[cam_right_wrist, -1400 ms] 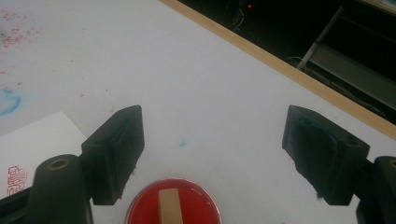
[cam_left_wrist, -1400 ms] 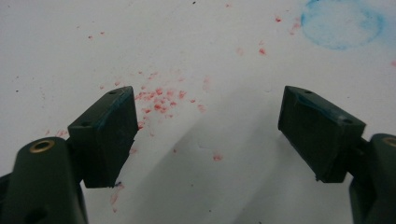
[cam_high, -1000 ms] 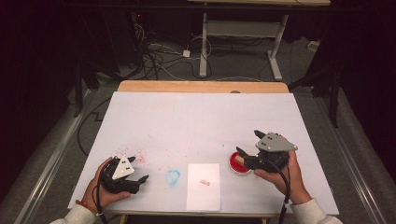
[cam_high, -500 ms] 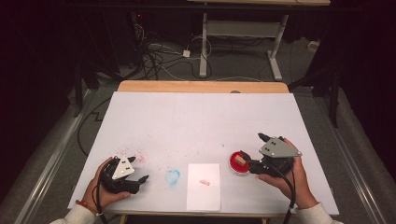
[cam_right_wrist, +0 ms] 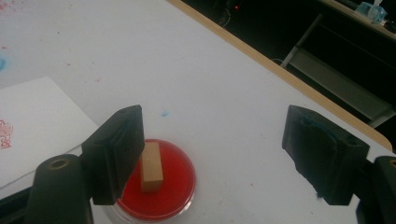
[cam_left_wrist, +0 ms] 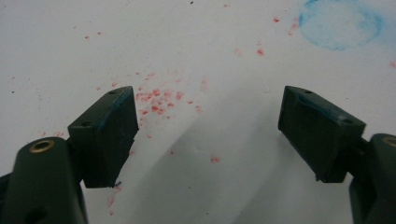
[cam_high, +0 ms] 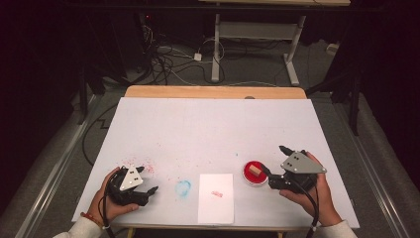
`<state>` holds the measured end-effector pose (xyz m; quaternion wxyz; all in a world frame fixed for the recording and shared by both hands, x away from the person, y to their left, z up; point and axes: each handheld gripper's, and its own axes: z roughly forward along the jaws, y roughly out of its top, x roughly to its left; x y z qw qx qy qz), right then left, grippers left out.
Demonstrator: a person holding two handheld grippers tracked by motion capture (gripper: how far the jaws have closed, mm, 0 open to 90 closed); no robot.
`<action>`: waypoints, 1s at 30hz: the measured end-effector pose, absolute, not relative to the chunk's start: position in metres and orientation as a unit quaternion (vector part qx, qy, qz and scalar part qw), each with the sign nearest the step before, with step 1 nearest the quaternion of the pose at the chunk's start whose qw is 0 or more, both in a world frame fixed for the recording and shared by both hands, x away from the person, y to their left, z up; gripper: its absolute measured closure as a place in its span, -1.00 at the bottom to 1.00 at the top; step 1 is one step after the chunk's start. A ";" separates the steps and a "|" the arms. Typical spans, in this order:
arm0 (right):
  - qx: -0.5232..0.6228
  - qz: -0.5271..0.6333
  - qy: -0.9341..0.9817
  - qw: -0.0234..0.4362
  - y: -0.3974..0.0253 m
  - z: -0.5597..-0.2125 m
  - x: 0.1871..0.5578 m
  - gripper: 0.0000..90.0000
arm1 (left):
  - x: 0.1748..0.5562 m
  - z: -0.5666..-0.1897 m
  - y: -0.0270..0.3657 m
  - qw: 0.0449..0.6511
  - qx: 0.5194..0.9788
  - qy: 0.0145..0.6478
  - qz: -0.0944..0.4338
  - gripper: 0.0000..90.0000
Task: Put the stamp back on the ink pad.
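A small wooden stamp block (cam_right_wrist: 151, 167) is seen upright in the red ink pad dish (cam_right_wrist: 175, 186), beside the white paper sheet (cam_high: 216, 197). It is judged light, rigid, best pinched across its upper sides. Both hand-held grippers, right (cam_right_wrist: 219, 154) and left (cam_left_wrist: 208, 128), are spread wide, empty.

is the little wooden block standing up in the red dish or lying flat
Standing upright: the wooden block rises on end from the red dish, its top face clear above the red surface.

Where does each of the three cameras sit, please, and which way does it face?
High view: above the person's side, looking forward and down on the white table; both hands, left gripper, right gripper.
Left gripper view: rides the left gripper, facing down at red specks and the blue stain.
Right gripper view: rides the right gripper, facing the wooden stamp in the red ink pad.
Shared: high and right views show the stamped paper.
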<state>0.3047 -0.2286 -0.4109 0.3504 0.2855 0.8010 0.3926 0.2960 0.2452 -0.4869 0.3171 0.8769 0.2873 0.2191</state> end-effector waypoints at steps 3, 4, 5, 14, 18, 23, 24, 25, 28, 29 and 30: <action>0.286 0.390 0.803 0.349 -0.232 -0.414 0.303 -0.52 | 0.296 -0.487 0.245 0.315 0.878 0.286 0.219 -0.57; 0.287 0.390 0.802 0.349 -0.233 -0.415 0.303 -0.52 | 0.296 -0.487 0.245 0.316 0.878 0.286 0.219 -0.57; 0.288 0.389 0.802 0.349 -0.234 -0.416 0.303 -0.52 | 0.296 -0.487 0.245 0.316 0.877 0.286 0.219 -0.57; 0.287 0.381 0.803 0.358 -0.243 -0.426 0.297 -0.51 | 0.296 -0.486 0.244 0.320 0.876 0.286 0.219 -0.57; 0.289 0.379 0.803 0.357 -0.246 -0.431 0.296 -0.51 | 0.296 -0.486 0.244 0.321 0.876 0.285 0.218 -0.58; 0.291 0.379 0.803 0.356 -0.250 -0.436 0.294 -0.52 | 0.296 -0.487 0.243 0.320 0.878 0.284 0.217 -0.58; 0.292 0.380 0.803 0.355 -0.251 -0.438 0.294 -0.52 | 0.296 -0.487 0.243 0.321 0.877 0.283 0.217 -0.58; 0.293 0.378 0.802 0.358 -0.251 -0.440 0.293 -0.52 | 0.296 -0.486 0.243 0.322 0.877 0.283 0.217 -0.58; 0.294 0.372 0.803 0.361 -0.253 -0.445 0.293 -0.52 | 0.296 -0.486 0.241 0.323 0.877 0.284 0.216 -0.58; 0.298 0.373 0.802 0.359 -0.254 -0.446 0.293 -0.51 | 0.296 -0.486 0.241 0.324 0.877 0.283 0.215 -0.58; 0.300 0.371 0.802 0.360 -0.255 -0.448 0.292 -0.52 | 0.296 -0.486 0.241 0.323 0.877 0.283 0.215 -0.58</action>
